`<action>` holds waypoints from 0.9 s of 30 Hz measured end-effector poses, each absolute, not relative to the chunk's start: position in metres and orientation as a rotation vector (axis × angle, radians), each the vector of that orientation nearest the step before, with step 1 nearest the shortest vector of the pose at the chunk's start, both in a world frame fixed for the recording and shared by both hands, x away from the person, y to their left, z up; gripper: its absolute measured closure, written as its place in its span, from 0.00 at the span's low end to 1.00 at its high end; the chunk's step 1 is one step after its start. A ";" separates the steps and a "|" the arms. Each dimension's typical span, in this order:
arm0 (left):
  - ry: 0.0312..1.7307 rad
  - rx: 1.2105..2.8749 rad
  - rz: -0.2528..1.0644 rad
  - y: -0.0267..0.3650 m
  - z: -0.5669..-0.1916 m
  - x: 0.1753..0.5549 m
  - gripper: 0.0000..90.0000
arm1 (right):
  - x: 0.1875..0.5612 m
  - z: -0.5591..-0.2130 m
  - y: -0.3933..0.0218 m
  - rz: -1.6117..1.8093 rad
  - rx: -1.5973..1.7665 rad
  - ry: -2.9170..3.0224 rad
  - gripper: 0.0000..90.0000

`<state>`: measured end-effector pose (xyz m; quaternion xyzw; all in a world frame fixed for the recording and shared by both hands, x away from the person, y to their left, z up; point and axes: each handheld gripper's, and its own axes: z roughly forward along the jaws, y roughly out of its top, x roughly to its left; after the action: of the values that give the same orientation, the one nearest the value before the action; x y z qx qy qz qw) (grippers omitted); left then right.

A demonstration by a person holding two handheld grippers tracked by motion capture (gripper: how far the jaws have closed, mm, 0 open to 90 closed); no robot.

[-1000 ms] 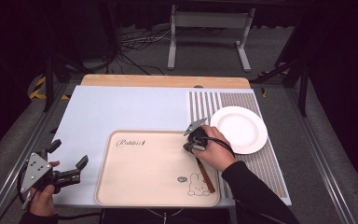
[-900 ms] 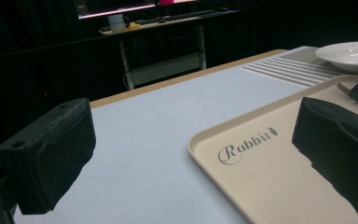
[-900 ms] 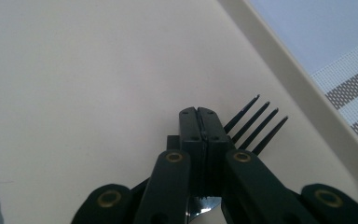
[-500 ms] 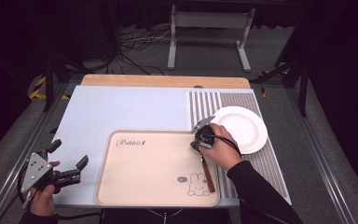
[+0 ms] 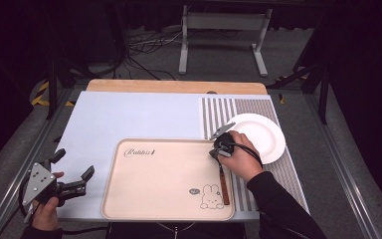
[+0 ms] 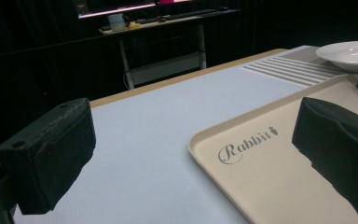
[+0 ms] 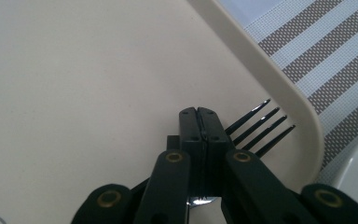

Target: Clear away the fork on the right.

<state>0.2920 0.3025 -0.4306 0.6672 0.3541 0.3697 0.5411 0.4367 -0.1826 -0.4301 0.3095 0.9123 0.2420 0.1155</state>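
Closer now to the right rim of the tray (image 5: 144, 199) than a second ago: right gripper (image 5: 222, 148), jaws pressed together on the neck of the fork (image 7: 261, 128). Tines just inside the tray's far right corner, wooden handle trailing back along the tray's right side, seemingly low over it. Off the tray's left edge, left gripper (image 5: 74, 163), spread wide and holding nothing. Just past the tray's right rim, the plate (image 5: 258, 137).

Risks: catching the tines on the raised rim if dragged across too low; swivelling in so narrow a pinch, handle dropping; knocking the plate on arrival.
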 end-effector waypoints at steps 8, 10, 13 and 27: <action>0.842 1.585 0.879 0.303 -0.431 0.292 0.00 | 0.437 -0.430 -0.186 0.697 0.927 2.664 1.00; 0.841 1.585 0.879 0.302 -0.431 0.292 0.00 | 0.437 -0.429 -0.186 0.694 0.924 2.666 1.00; 0.841 1.586 0.879 0.303 -0.431 0.292 0.00 | 0.437 -0.429 -0.187 0.689 0.933 2.664 1.00; 0.843 1.586 0.876 0.302 -0.431 0.292 0.00 | 0.426 -0.408 -0.192 0.841 0.878 2.616 0.75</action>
<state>0.2920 0.3022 -0.4310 0.6675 0.3546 0.3685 0.5412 0.4264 -0.1922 -0.4079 0.3019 0.8994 0.2891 0.1279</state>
